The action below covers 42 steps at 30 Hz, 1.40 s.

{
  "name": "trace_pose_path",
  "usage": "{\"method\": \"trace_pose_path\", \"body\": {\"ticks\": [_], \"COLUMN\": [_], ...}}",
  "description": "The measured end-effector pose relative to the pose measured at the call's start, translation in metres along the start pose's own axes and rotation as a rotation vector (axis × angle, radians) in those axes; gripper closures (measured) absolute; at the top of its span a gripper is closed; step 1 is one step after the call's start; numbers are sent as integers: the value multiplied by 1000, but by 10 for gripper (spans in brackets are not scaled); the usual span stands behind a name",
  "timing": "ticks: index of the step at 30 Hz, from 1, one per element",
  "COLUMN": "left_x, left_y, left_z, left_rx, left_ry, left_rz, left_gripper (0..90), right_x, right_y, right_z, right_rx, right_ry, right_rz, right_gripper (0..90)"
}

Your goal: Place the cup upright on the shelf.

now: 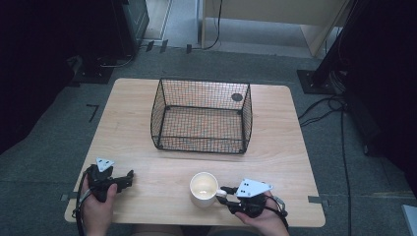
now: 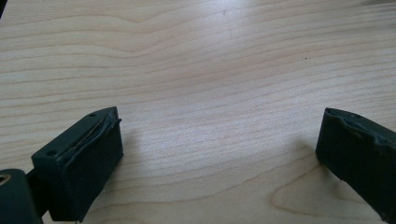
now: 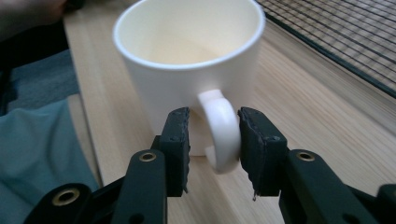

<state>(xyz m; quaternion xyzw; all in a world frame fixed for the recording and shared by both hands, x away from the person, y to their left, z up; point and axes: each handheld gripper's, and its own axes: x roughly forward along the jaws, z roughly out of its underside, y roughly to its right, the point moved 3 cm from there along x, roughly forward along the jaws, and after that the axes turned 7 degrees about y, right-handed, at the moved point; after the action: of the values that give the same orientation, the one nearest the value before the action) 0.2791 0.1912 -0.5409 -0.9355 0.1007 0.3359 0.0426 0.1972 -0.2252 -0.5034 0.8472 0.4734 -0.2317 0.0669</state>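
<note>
On the near half of your wooden table, a white mug sits with its handle between your right gripper's jaws.

Largest first: the pale, grained table carries a black wire basket at its middle, standing open-topped, well apart from both of your hands. In front of the basket stands the mug, upright, glossy cream-white, plain, with a rounded rim; its inside looks empty. Its looped handle points toward you. Your right gripper has its jaws closed in on either side of that handle, the pads touching or very nearly touching it. Your left gripper lies low over bare wood near the table's left front corner, jaws spread wide, nothing between them.
</note>
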Motion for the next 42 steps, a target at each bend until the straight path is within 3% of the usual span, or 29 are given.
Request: {"method": "trace_pose_path", "body": {"ticks": [4,8,12,22,42], "left_x": [0,0,0,0,0], "left_y": [0,0,0,0,0], "left_z": [0,0,0,0,0], "left_rx": [-1,-1,0,0,0], "left_ry": [0,0,0,0,0], "left_rz": [0,0,0,0,0], "left_gripper": [8,8,8,8,7], "right_x": [8,14,16,15,-4], "right_y": [-2,-4,-5,-2,11], "right_z": [-3,-7,-13,-24,-68], "right_rx": [0,-5,-14,-21,-17], "right_ry": [-8,-5,28,34,97], "right_rz": [5,8,33,77,98], "right_gripper": [764,798,804,805,805]}}
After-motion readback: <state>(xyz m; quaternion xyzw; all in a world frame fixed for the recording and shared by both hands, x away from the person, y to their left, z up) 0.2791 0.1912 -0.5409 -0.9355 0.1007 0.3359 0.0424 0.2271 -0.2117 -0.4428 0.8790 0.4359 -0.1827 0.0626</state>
